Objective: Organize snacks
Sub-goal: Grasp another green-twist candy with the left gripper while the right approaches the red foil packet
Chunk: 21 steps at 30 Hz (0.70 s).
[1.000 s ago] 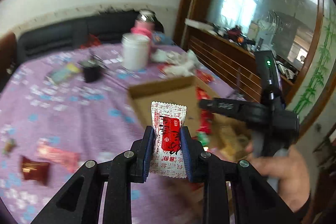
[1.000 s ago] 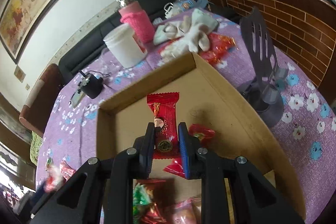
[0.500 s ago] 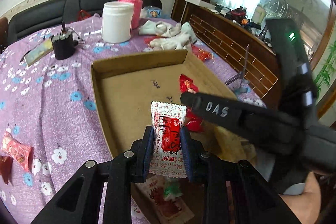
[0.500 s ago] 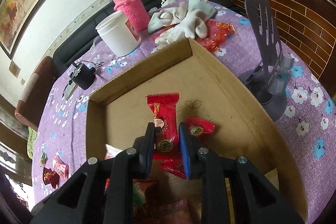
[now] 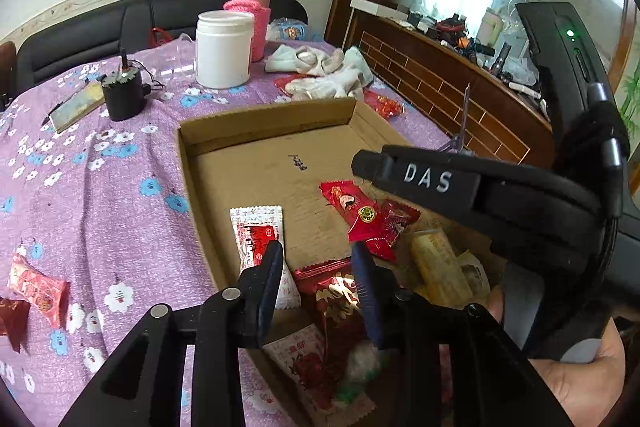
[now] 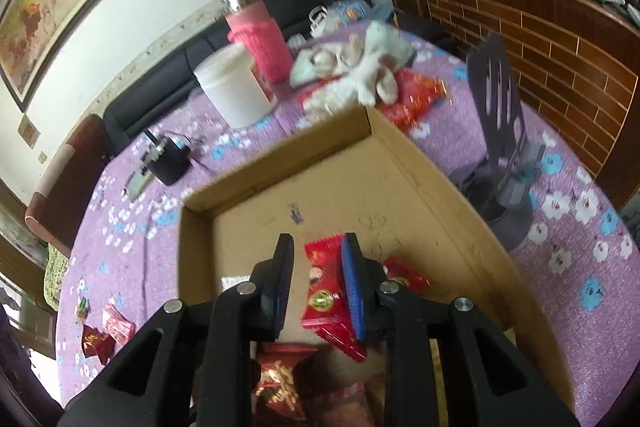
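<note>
A shallow cardboard box (image 5: 256, 131) (image 6: 400, 163) lies on the purple flowered tablecloth. My left gripper (image 5: 318, 275) is open over the box's near left side. A white-and-red snack packet (image 5: 258, 235) lies by its left finger, against the box wall. My right gripper (image 6: 316, 279) is open above the box floor. A red snack packet (image 6: 324, 299) (image 5: 360, 211) lies loose just under its right finger. Several more snack packets (image 5: 332, 307) are piled at the box's near end.
Loose red snacks (image 5: 36, 291) (image 6: 108, 331) lie on the cloth left of the box. Behind the box stand a white jar (image 5: 224, 47), a pink-sleeved bottle (image 5: 252, 11), a black device (image 5: 122, 93) and white cloths (image 5: 324, 71). A grey stand (image 6: 504, 155) is right.
Both grippers have opened. The white-and-red packet dropped from the left gripper into the box, and the red packet dropped from the right gripper onto the box floor.
</note>
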### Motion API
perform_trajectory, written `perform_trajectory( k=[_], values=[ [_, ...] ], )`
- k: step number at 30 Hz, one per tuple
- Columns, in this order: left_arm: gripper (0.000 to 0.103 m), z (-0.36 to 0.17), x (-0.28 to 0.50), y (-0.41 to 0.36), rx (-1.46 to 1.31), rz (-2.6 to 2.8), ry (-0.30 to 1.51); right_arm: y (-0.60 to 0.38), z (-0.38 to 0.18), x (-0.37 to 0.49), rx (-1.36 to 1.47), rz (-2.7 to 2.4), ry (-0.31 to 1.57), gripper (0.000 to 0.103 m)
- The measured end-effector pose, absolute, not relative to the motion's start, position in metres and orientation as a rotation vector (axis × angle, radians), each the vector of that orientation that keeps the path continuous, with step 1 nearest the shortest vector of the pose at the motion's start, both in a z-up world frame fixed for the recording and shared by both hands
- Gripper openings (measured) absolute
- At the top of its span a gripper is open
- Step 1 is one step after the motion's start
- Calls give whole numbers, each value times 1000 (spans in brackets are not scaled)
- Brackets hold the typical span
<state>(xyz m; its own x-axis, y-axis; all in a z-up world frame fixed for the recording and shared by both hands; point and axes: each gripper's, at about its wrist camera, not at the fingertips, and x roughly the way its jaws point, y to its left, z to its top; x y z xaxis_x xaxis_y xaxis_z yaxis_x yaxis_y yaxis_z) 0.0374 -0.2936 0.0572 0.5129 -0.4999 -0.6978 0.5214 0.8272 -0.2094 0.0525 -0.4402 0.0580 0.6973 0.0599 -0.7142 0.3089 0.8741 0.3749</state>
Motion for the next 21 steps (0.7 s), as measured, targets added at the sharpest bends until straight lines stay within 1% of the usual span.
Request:
perform_trajectory(
  k=[6,11,16,21],
  values=[
    [37,74,27,-267,23,-602,779,-425,74,47,482,-98,724,23],
    [37,86,25,-231,-12,-573,756,-397,85,47,457,9,689,24],
    [37,94,27,-182,-41,-507,739,-359,88,48,411,102,693,29],
    [37,97,34,-122,-49,-421,736,-325,86,49,349,158,710,31]
  ],
)
